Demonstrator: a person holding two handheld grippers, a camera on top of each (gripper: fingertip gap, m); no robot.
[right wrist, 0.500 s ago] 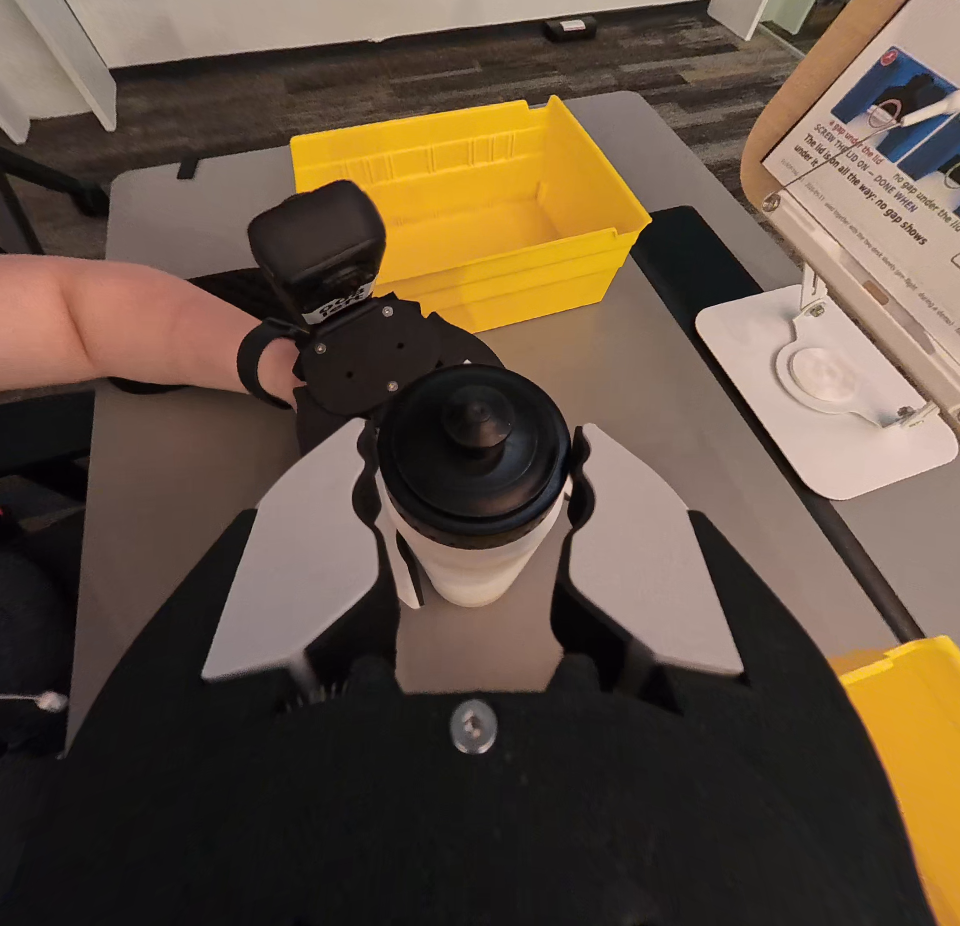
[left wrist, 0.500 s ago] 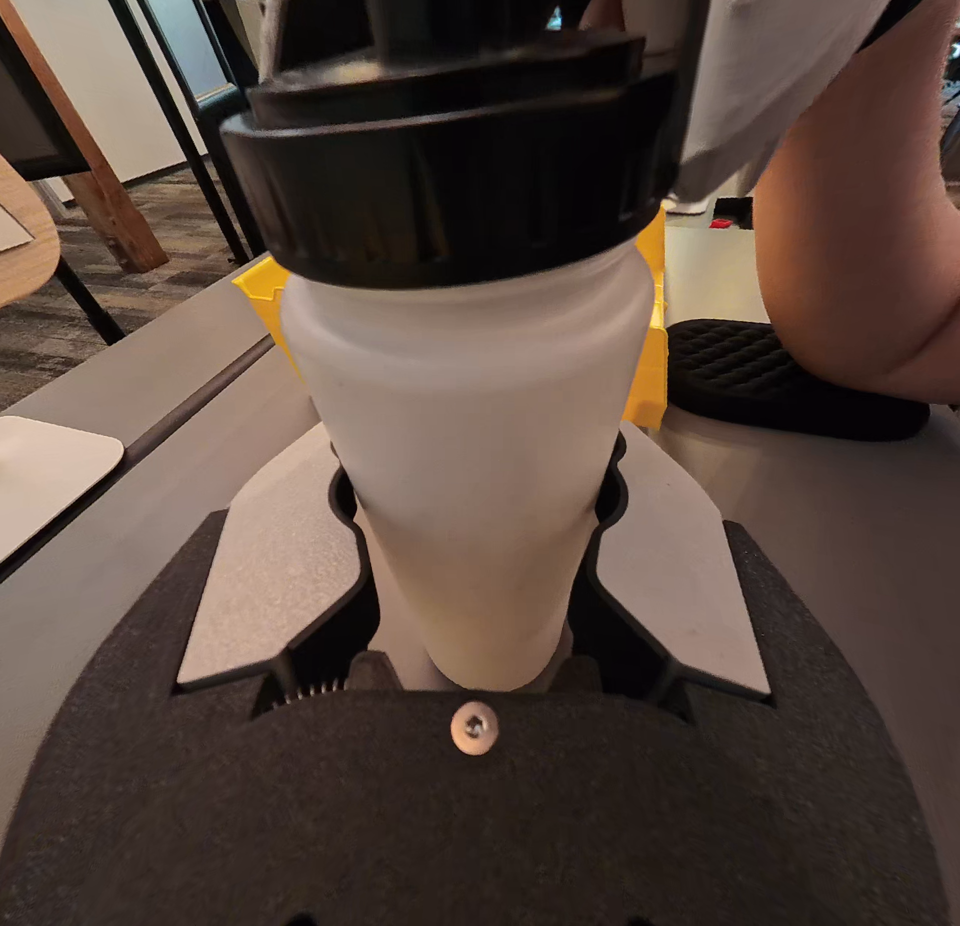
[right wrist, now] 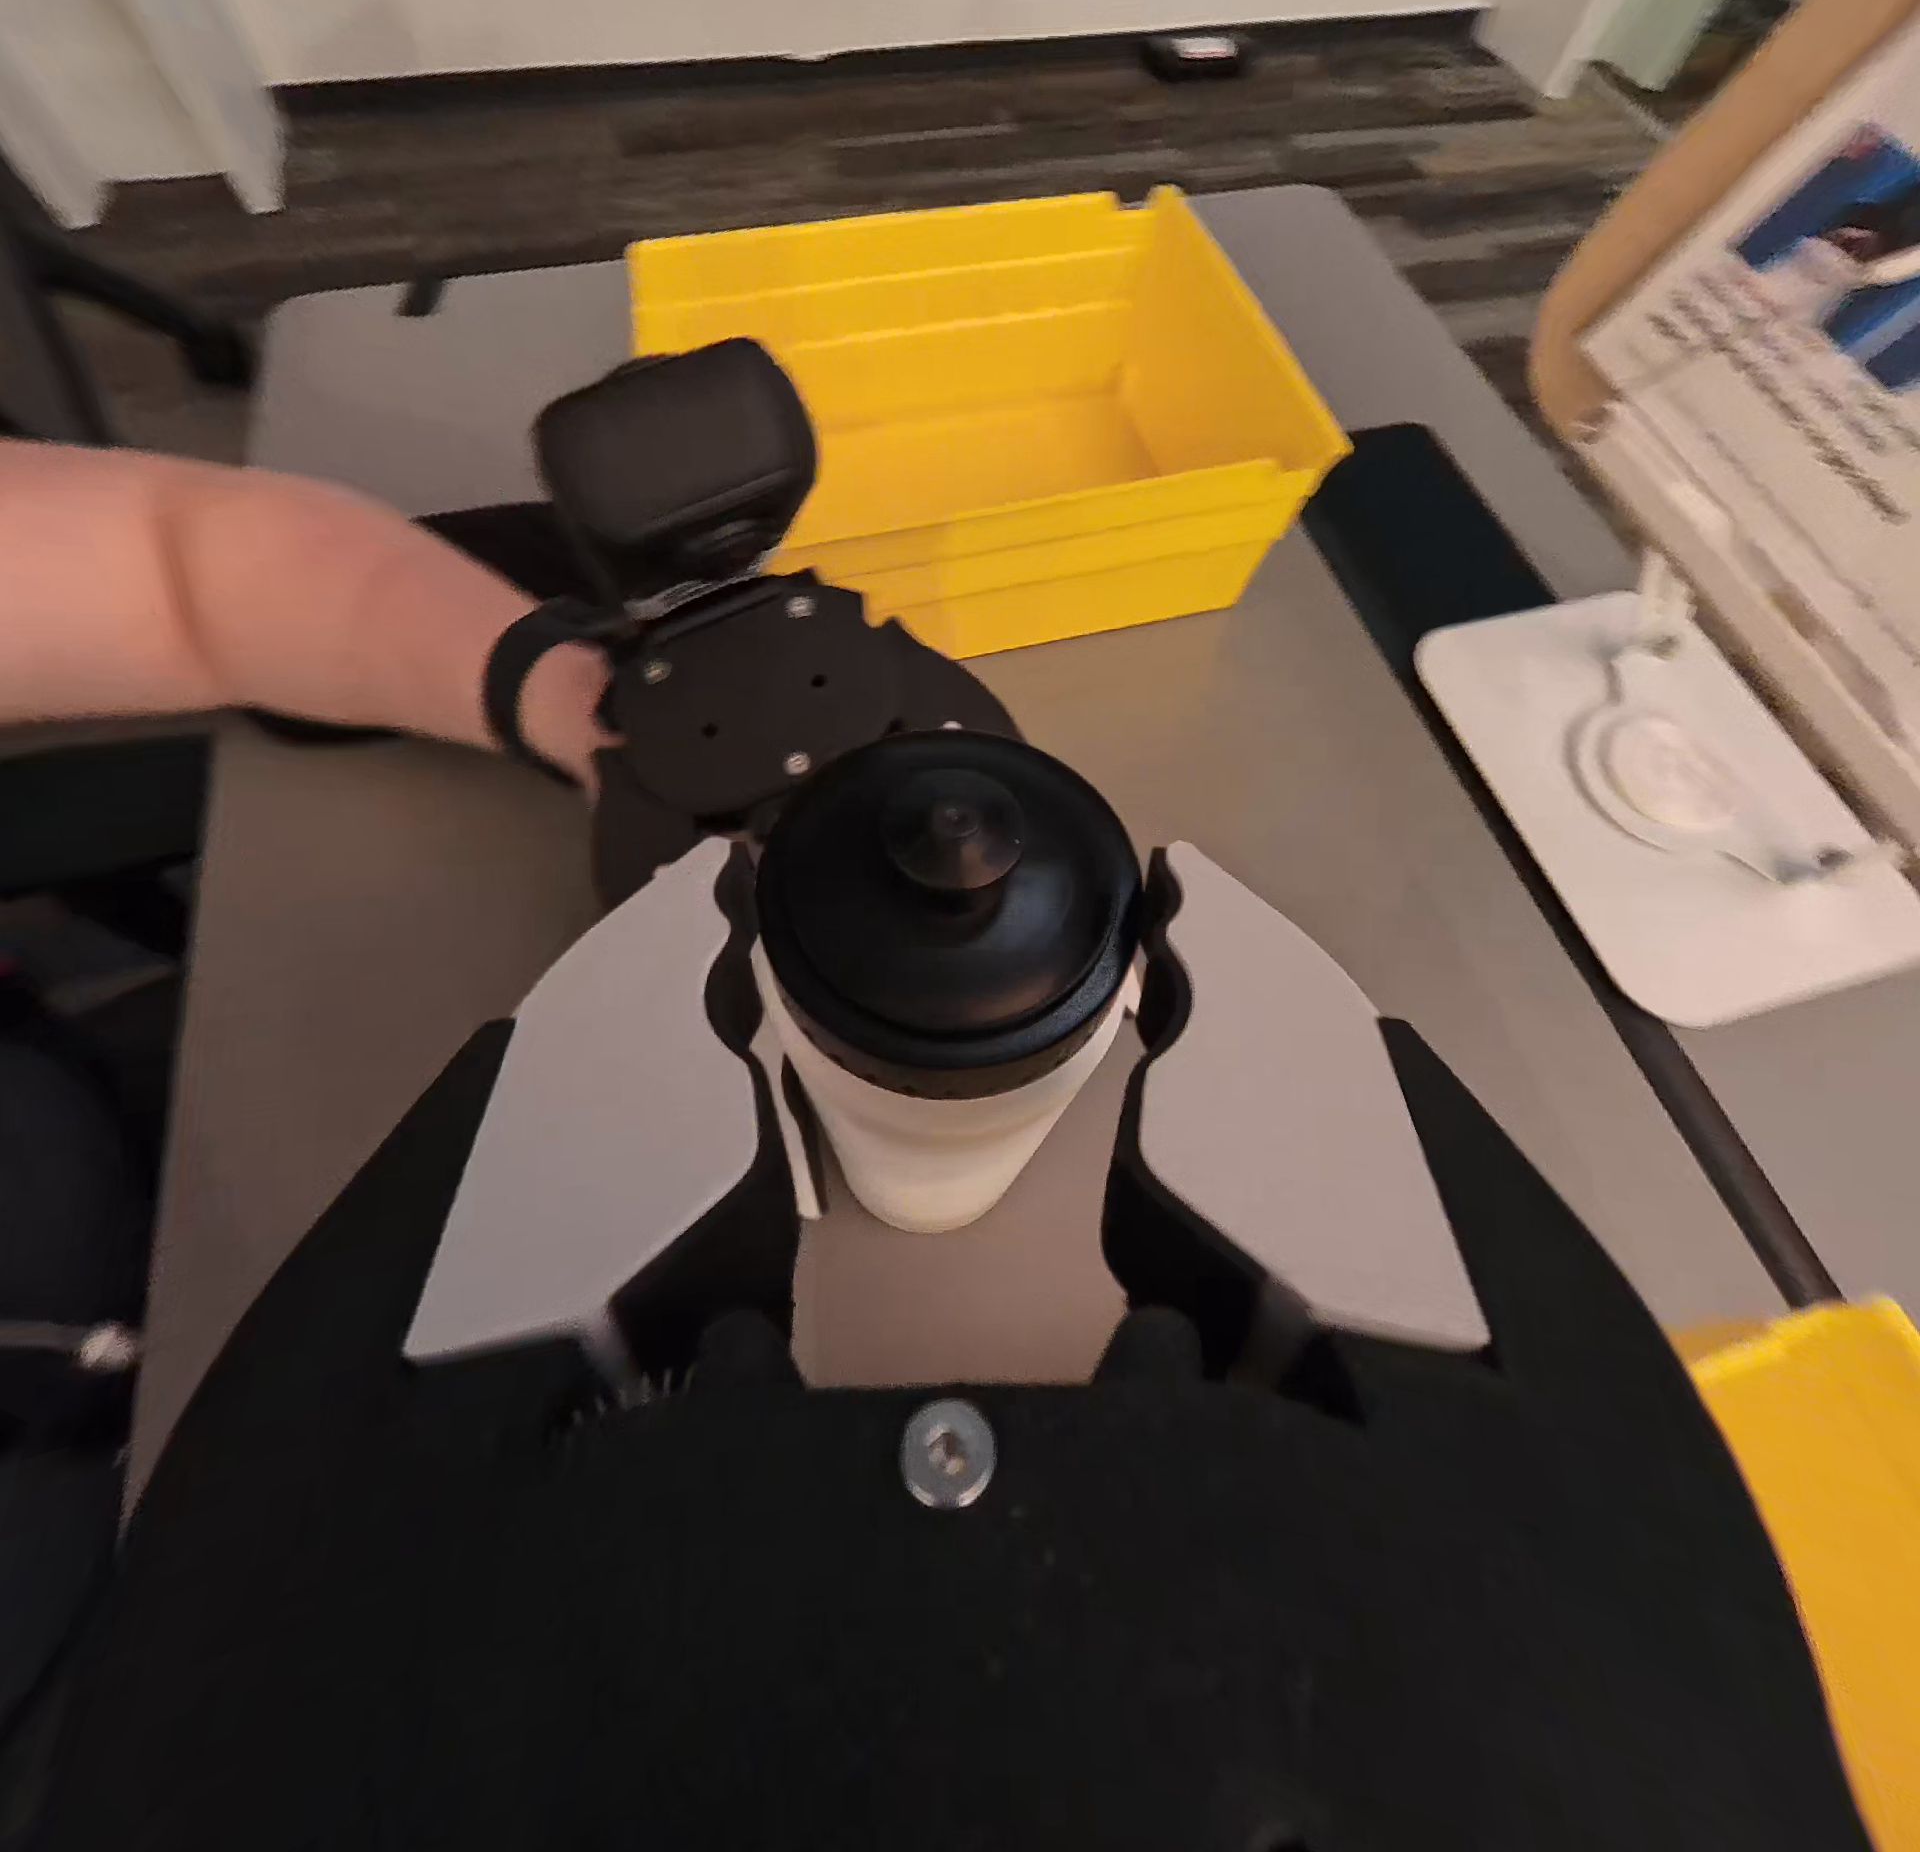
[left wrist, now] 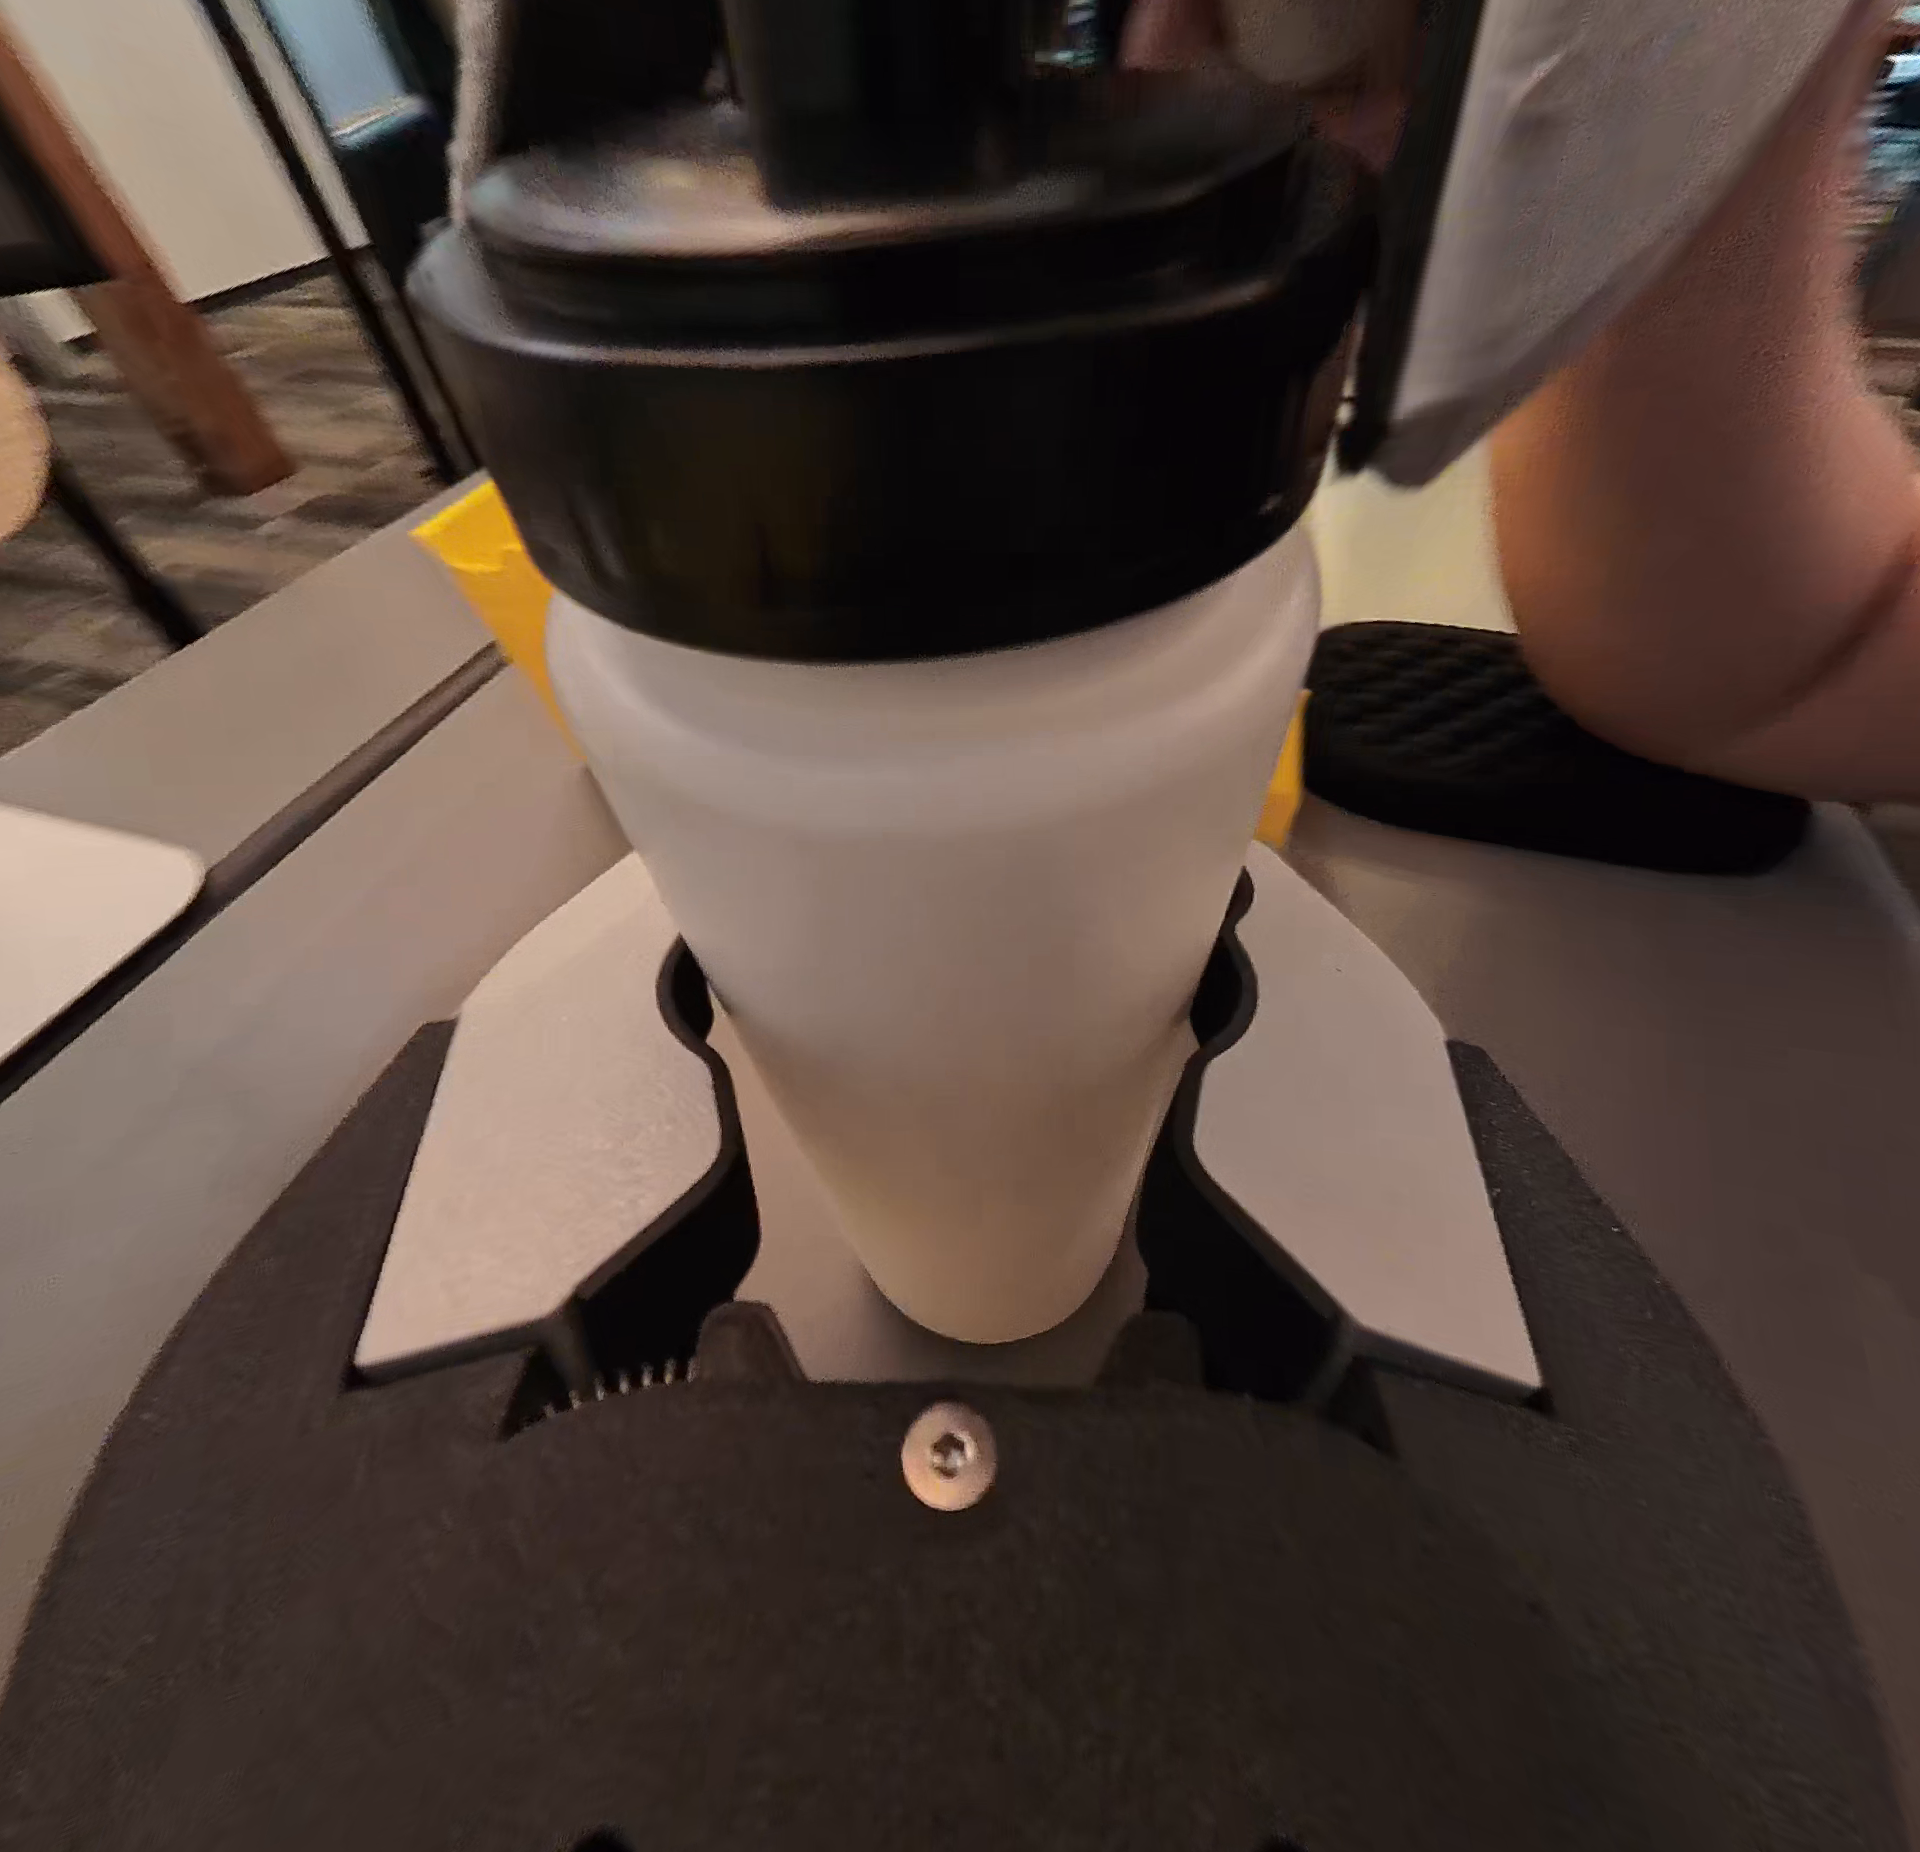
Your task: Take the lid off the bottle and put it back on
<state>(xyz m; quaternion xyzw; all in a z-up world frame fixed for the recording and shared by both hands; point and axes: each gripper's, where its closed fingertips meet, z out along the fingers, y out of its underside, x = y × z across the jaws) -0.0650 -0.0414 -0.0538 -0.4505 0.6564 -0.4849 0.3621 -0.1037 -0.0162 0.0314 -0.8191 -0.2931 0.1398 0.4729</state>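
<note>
Judging by seating, lid (right wrist: pixel 940 903) is clamped by right gripper (right wrist: pixel 948 955), bottle (left wrist: pixel 935 971) by left gripper (left wrist: pixel 956 1033); stage unclear.

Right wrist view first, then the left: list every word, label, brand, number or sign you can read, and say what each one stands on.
Printed sheet on the white stand: lines of print beside a blue picture, too motion-blurred to read.
Bottle: no writing visible.
Lid: no writing visible.
Yellow bin: no writing visible.
Left wrist view: no text anywhere.
</note>
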